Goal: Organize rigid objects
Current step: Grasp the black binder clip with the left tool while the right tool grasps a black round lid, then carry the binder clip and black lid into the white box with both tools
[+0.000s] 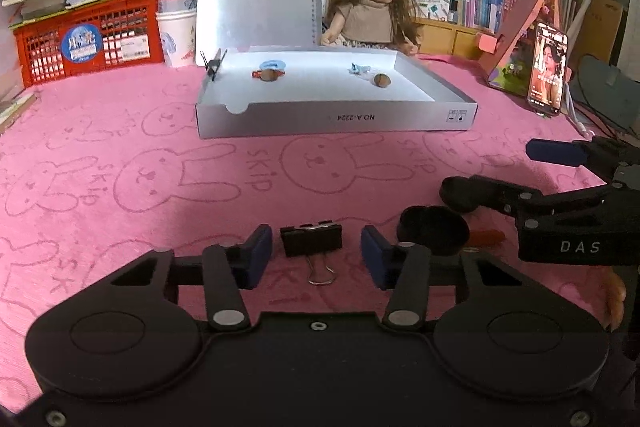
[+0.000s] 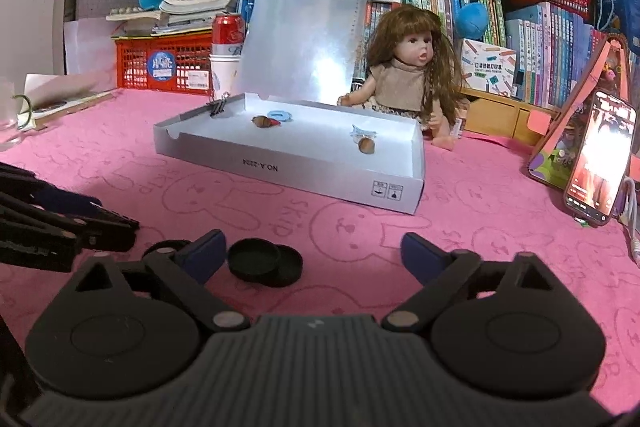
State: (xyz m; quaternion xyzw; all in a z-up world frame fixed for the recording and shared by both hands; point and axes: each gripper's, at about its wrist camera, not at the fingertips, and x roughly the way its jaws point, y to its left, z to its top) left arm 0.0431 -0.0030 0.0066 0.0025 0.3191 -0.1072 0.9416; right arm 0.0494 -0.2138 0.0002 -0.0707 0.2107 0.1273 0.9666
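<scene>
Showing partial progress: two nuts (image 1: 269, 75) and small trinkets lie in the white box (image 1: 336, 117), while a binder clip (image 1: 311, 238) between the wide-open left hand-held gripper (image 1: 316, 253) and black lids (image 2: 264, 262) before the open right hand-held gripper (image 2: 310, 251) remain on the pink worktop (image 1: 120, 195).

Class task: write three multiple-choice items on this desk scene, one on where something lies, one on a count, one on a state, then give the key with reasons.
1. Where does the black binder clip lie?
A. in the box
B. on the pink cloth between the fingers of the left hand-held gripper
C. on the doll's lap

2. How many brown nuts lie in the white box?
A. two
B. four
C. none

3. How does the right hand-held gripper stand?
A. shut on a lid
B. shut on nothing
C. open

Key: B, the clip sits on cloth between the blue pads, untouched; A, one nut left, one nut right; C, its fingers stand wide apart.
</scene>
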